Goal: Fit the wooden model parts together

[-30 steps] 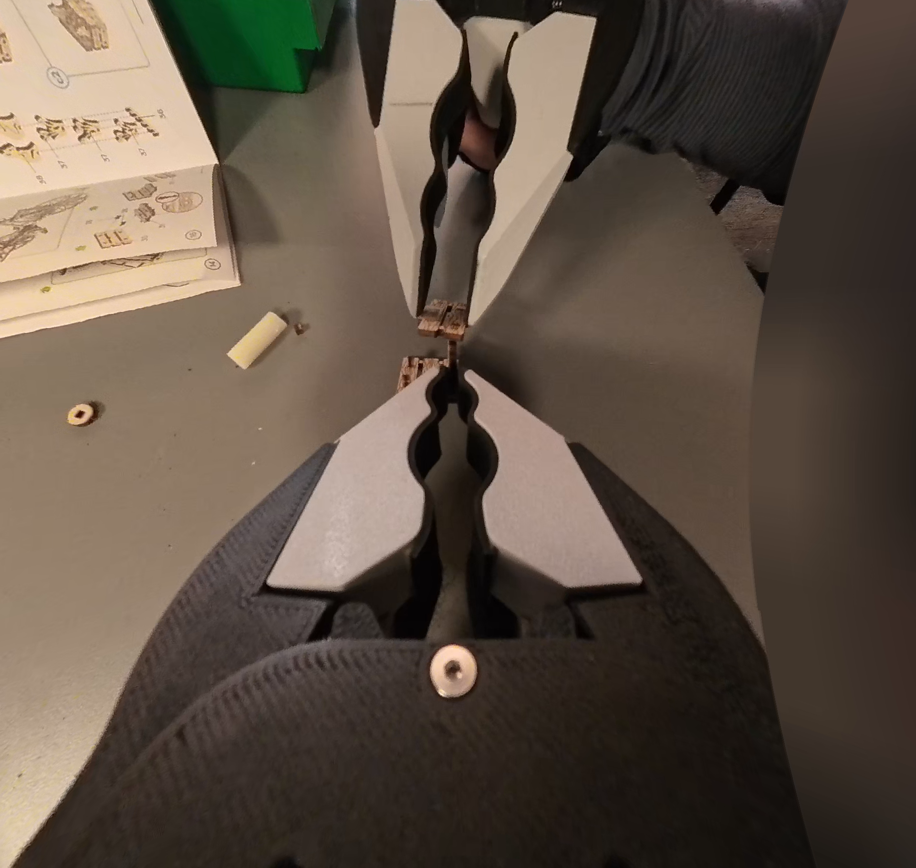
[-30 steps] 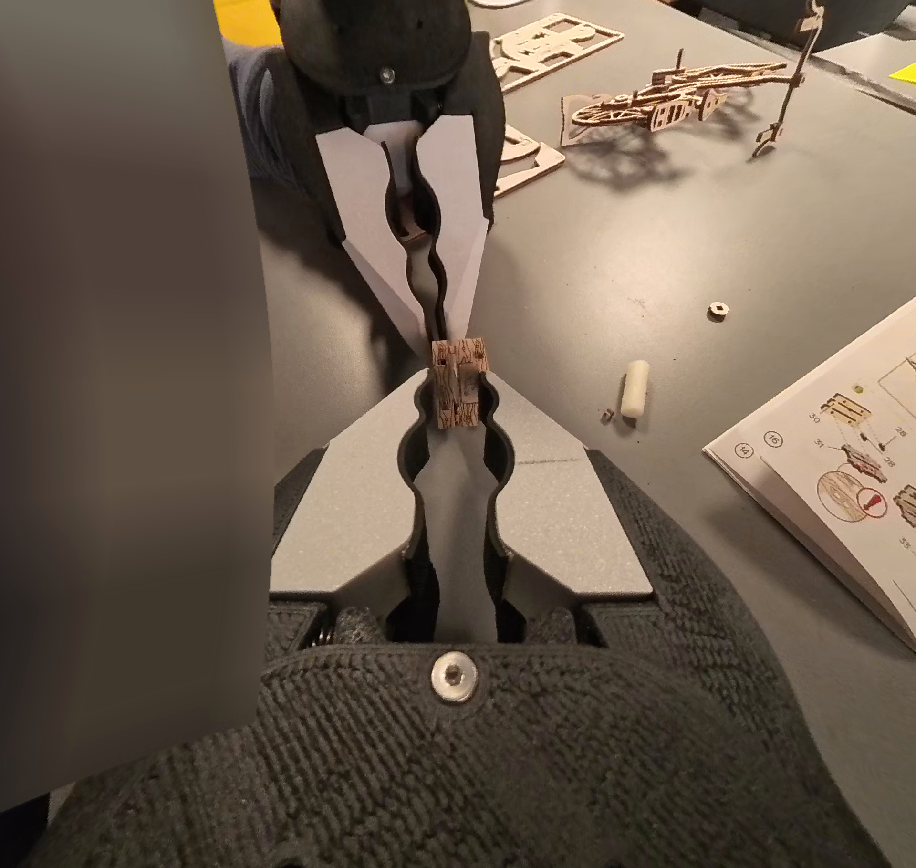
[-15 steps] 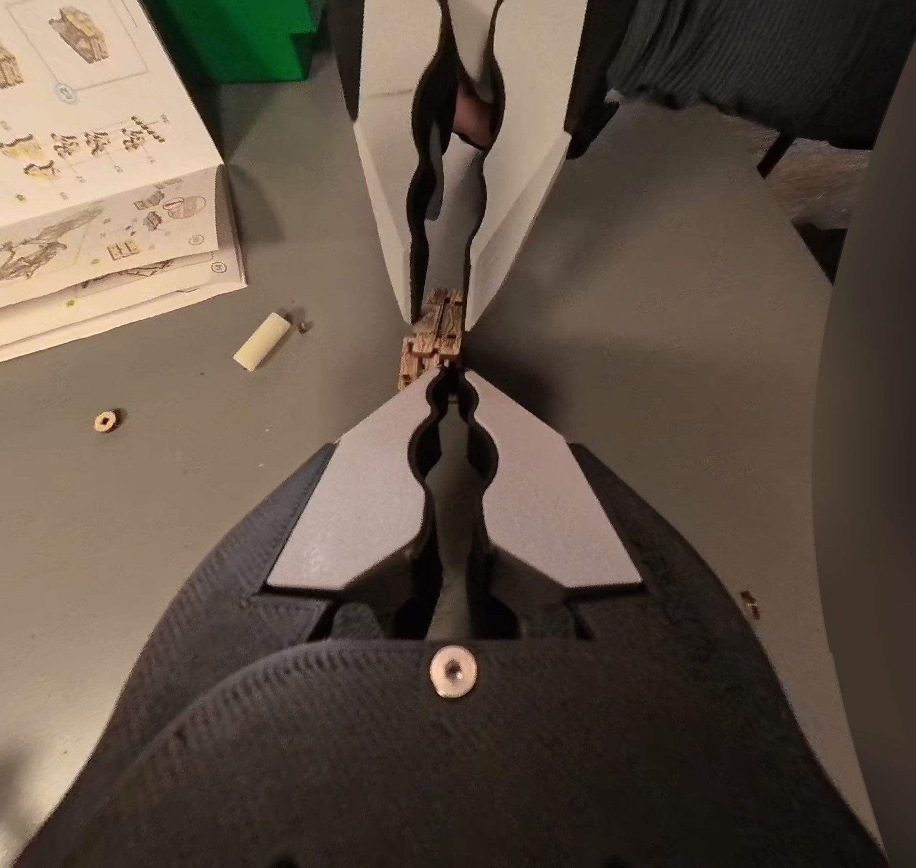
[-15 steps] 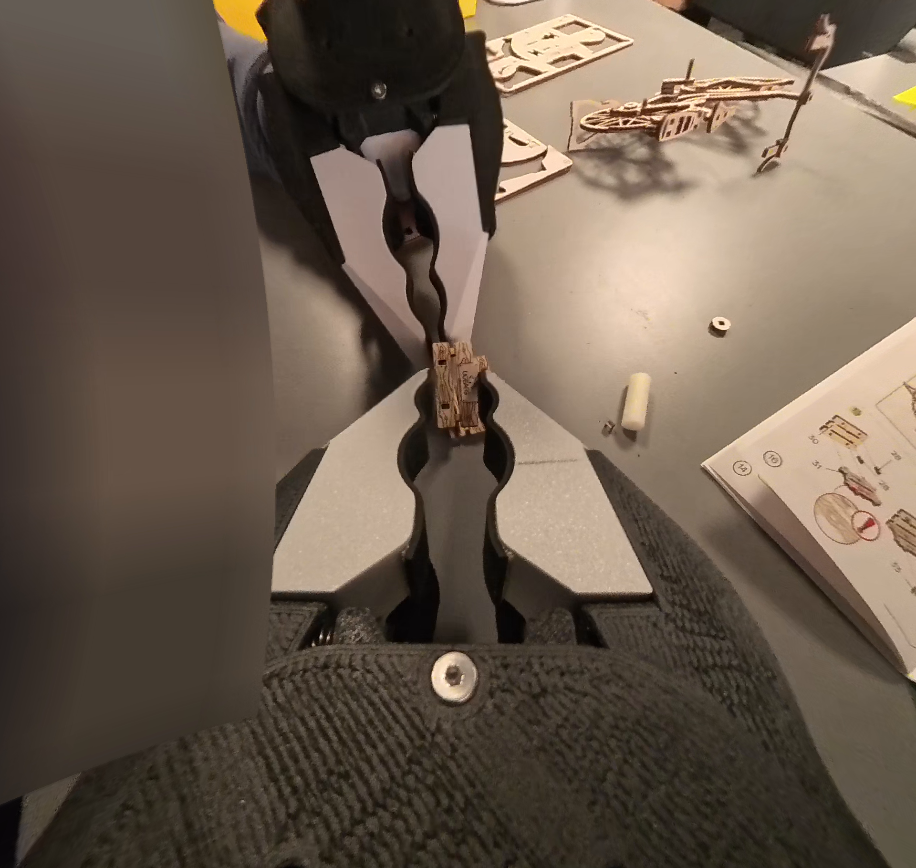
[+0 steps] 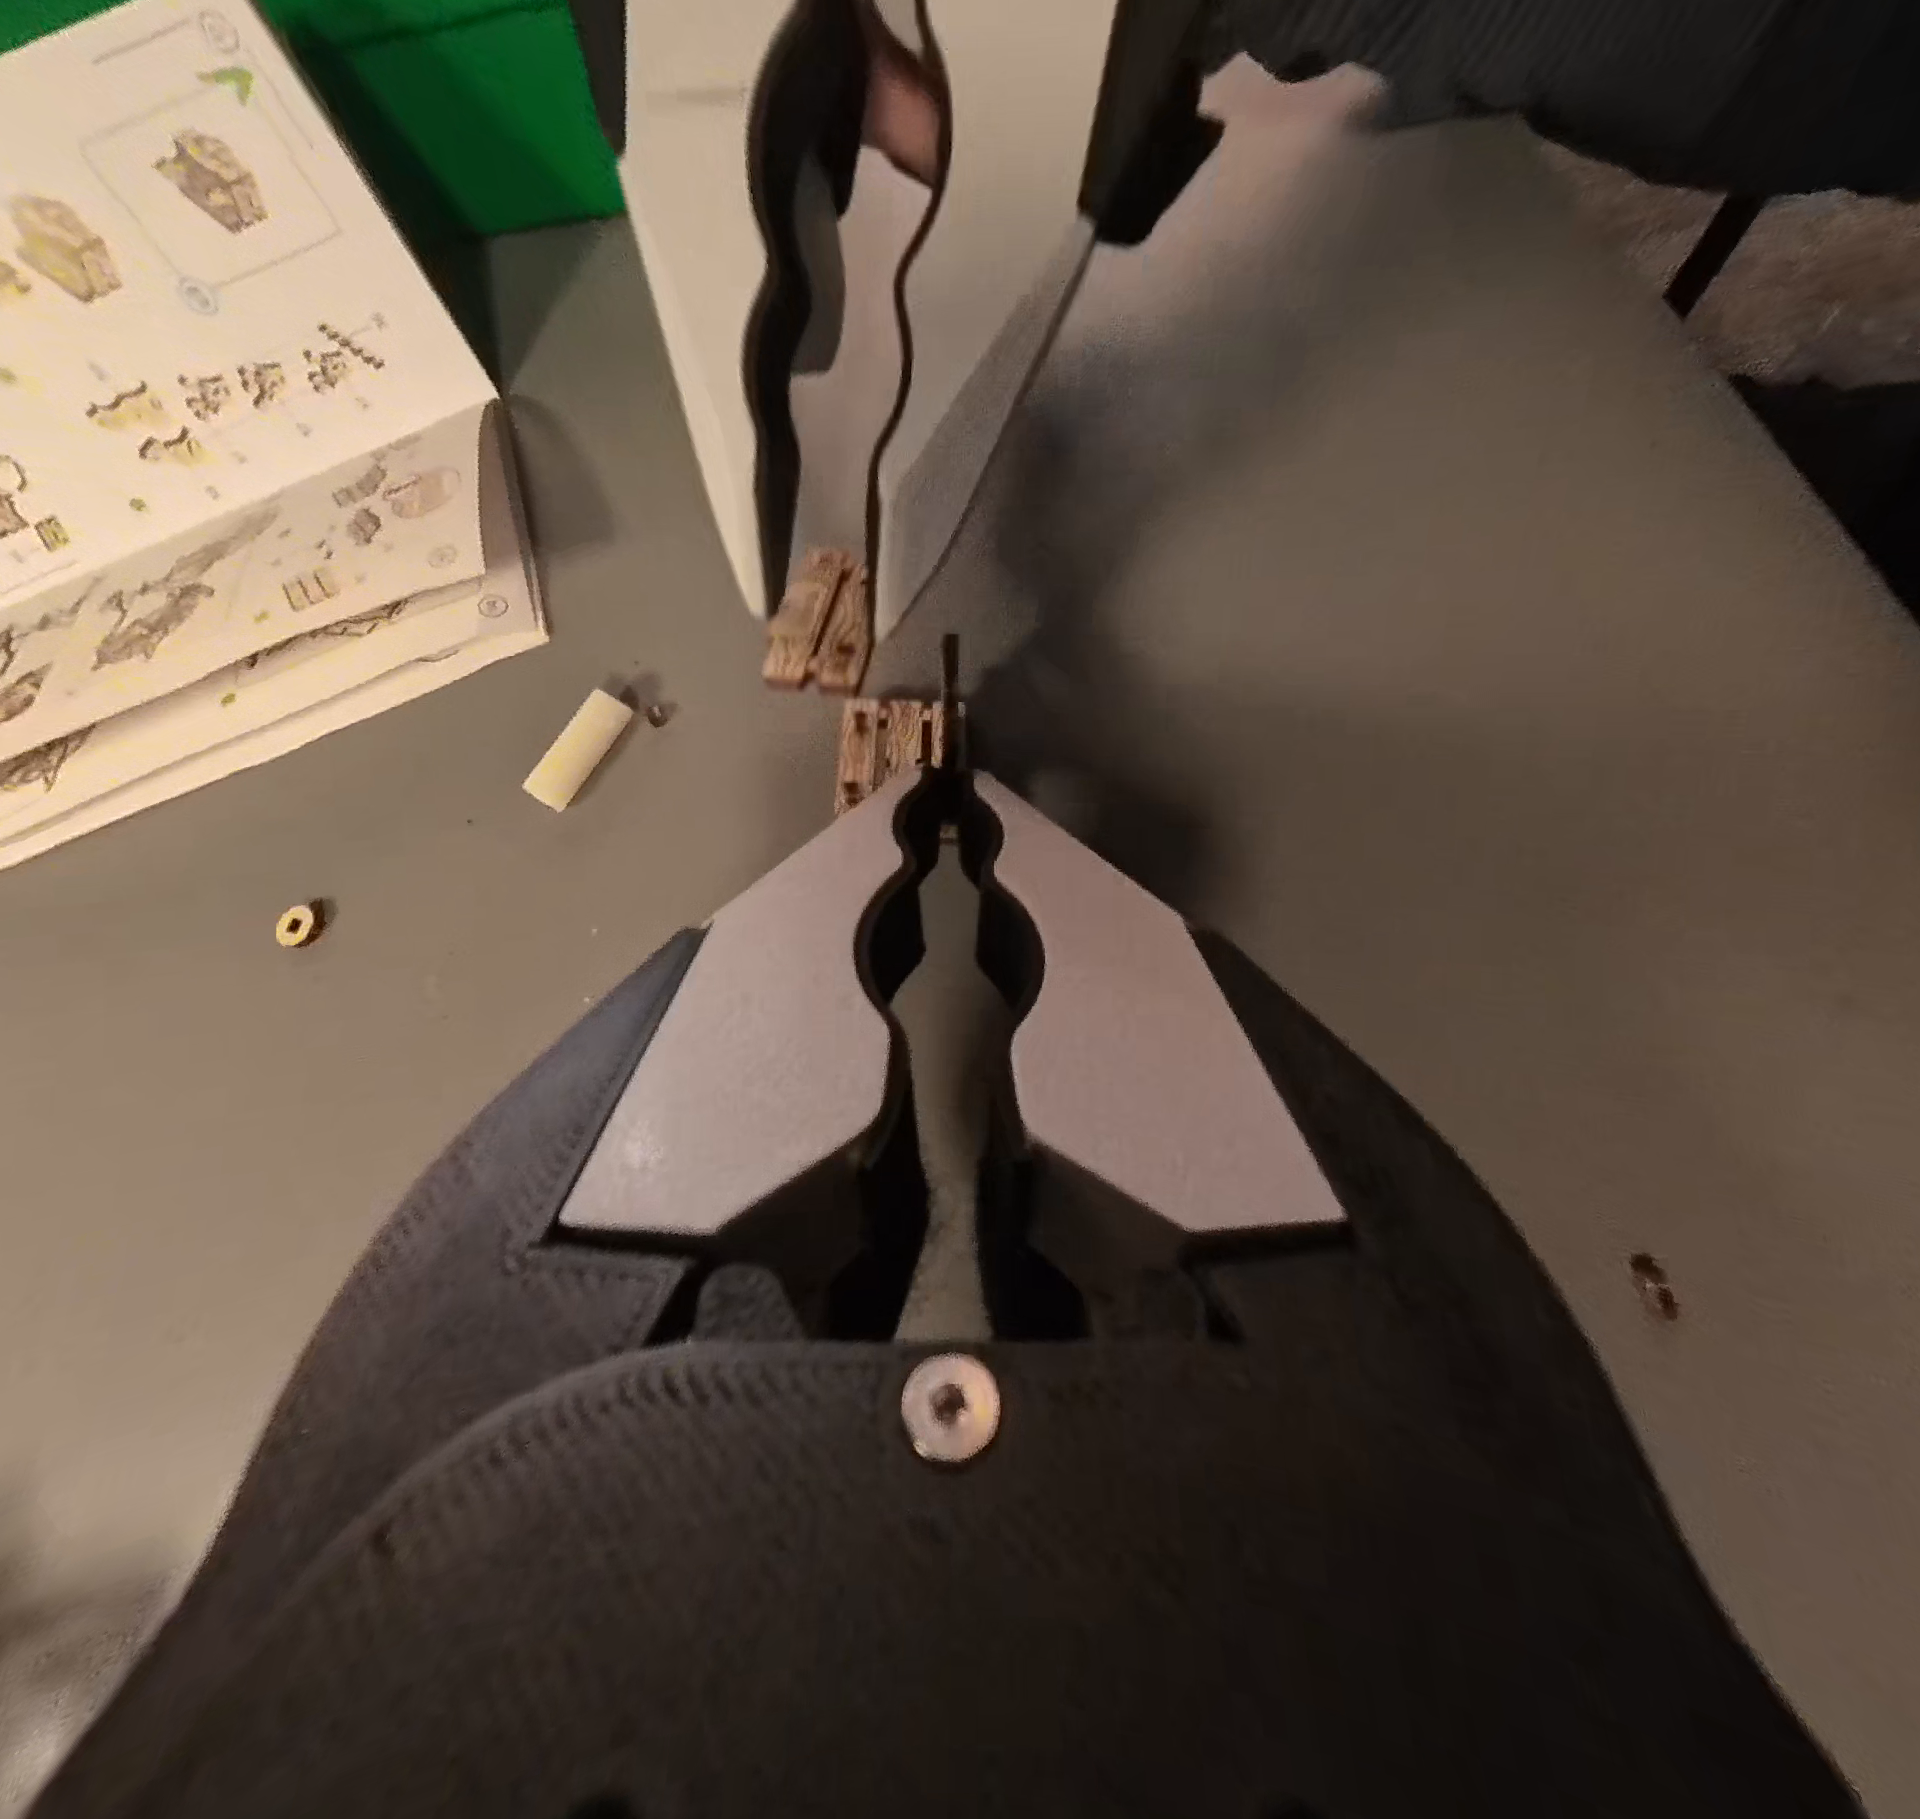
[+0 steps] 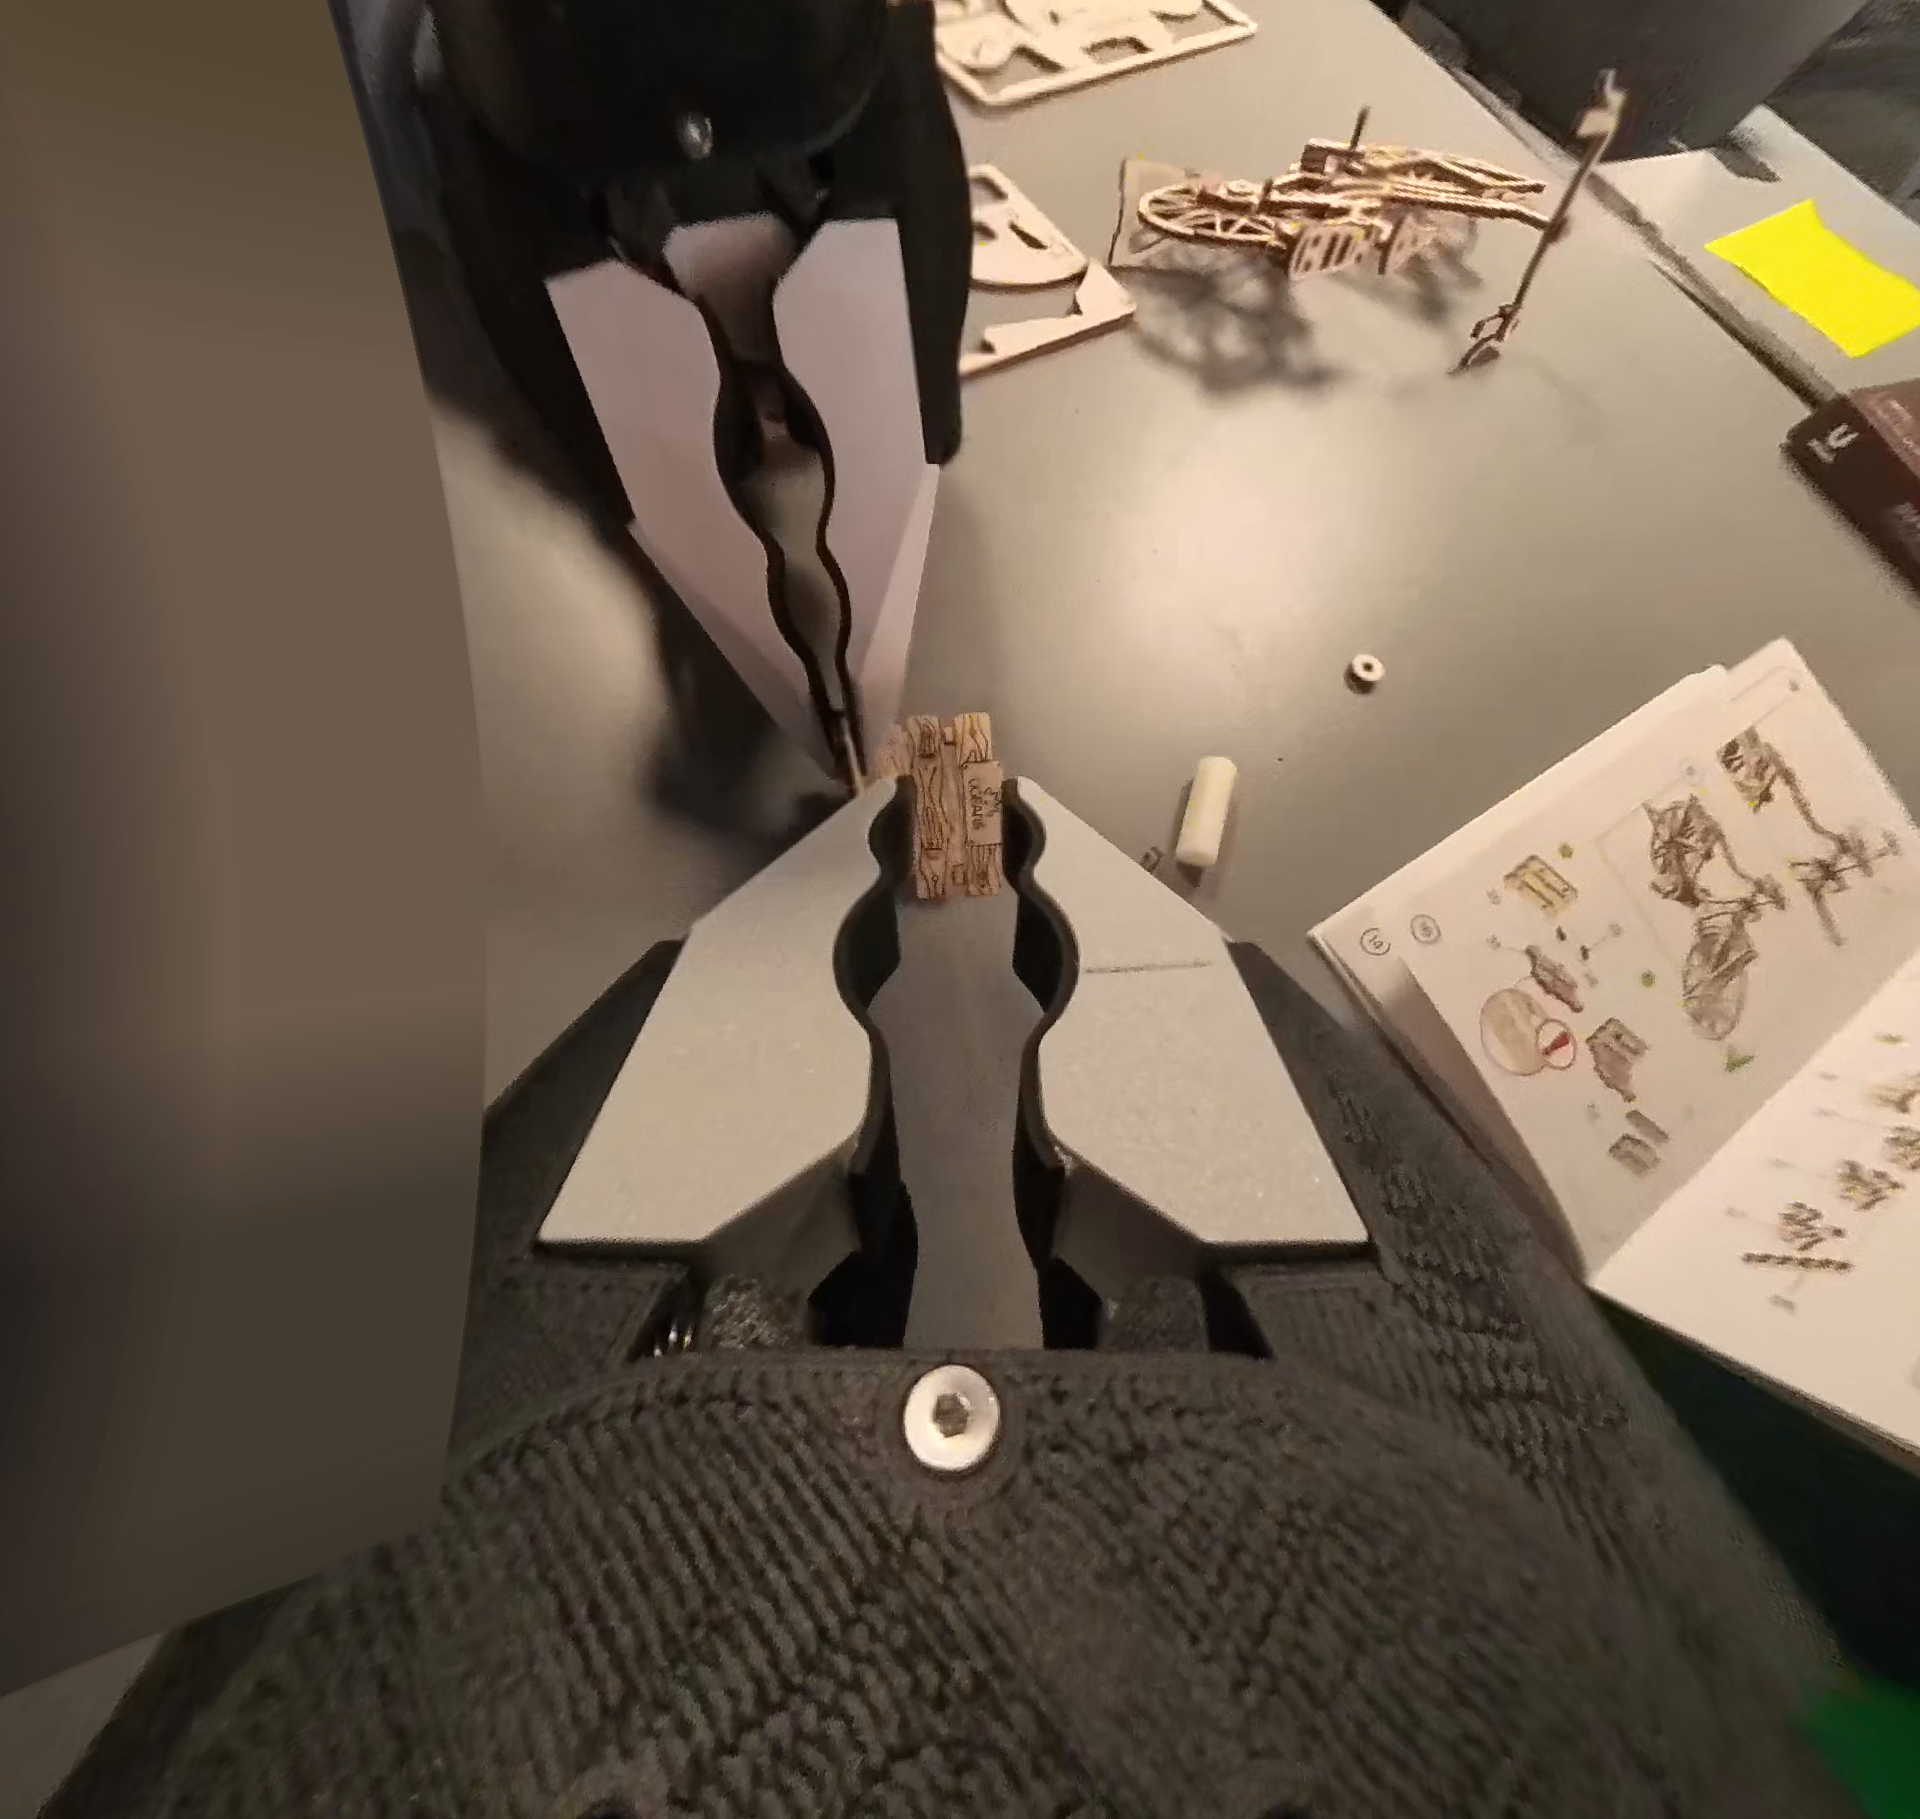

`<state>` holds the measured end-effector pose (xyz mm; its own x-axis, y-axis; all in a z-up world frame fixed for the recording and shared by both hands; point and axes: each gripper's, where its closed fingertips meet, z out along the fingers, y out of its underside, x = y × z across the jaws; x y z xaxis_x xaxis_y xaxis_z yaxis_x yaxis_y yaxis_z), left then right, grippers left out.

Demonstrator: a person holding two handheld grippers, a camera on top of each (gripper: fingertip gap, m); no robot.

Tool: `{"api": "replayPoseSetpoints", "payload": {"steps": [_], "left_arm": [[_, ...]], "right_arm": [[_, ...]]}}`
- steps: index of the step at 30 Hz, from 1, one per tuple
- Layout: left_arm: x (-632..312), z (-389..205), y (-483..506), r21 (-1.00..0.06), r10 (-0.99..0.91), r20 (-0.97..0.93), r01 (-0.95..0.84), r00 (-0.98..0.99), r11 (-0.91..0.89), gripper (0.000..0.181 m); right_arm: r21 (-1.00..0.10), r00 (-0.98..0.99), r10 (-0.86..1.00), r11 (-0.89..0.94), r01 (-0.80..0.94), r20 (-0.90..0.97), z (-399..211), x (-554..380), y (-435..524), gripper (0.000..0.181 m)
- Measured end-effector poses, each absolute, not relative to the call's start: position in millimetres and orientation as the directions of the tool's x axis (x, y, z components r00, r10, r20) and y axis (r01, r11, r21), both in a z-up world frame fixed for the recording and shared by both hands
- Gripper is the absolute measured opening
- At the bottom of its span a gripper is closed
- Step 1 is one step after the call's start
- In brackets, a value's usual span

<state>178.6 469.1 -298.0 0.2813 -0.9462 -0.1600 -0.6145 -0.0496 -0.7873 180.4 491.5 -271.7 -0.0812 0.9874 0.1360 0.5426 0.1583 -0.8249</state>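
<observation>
My left gripper (image 5: 940,795) is shut on a small wooden part (image 5: 889,746) with a thin dark tab standing up from it. My right gripper (image 5: 826,614) comes in from the top of the left wrist view, shut on a plank-patterned wooden block (image 5: 821,628). The two parts sit a small gap apart, the block up and to the left of the tab. In the right wrist view my right gripper (image 6: 956,801) holds the block (image 6: 951,824) between its tips. The left gripper (image 6: 844,751) points at the block from just to its left.
On the grey table (image 5: 1351,730) lie an open instruction booklet (image 5: 208,419), a white peg (image 5: 578,749) and a small wooden ring (image 5: 299,926). A green box (image 5: 416,55) stands behind the booklet. A wooden bike model (image 6: 1330,211) and cut-out sheets (image 6: 1081,13) lie farther off. Both grippers' tips are close together, under 4 cm apart. The white peg (image 5: 578,749) sits 6 cm or so from the ends of my right fingers. It is also in sight in the right wrist view (image 6: 1206,806).
Half a second ago the two wooden parts were pressed together between the grippers. Now they are a small gap apart, and the right gripper's block sits off to the left of the left's part.
</observation>
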Motion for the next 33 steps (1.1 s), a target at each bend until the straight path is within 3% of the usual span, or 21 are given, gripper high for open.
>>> {"api": "replayPoseSetpoints", "payload": {"steps": [3, 18, 31, 33], "left_arm": [[178.2, -301.0, 470.9, -0.779, -0.948, -0.128, -0.621, 0.291, -0.085, 0.001], [178.5, -305.4, 469.2, -0.767, -0.959, -0.019, -0.620, 0.283, -0.168, 0.001], [178.3, -305.1, 469.2, -0.768, -0.959, -0.001, -0.615, 0.284, -0.182, 0.001], [177.4, -304.6, 469.3, -0.770, -0.957, -0.020, -0.616, 0.288, -0.169, 0.009]], "right_arm": [[-0.846, -0.116, 0.990, 0.124, 0.519, 0.074, -266.3, 183.2, 484.6, 0.015], [-0.677, -0.226, 0.970, 0.228, 0.699, 0.094, -282.0, 174.6, 474.8, 0.016], [-0.724, -0.176, 0.982, 0.174, 0.667, 0.074, -281.8, 172.9, 476.1, 0.016], [-0.724, -0.175, 0.981, 0.178, 0.666, 0.080, -281.7, 172.9, 476.2, 0.016]]}}
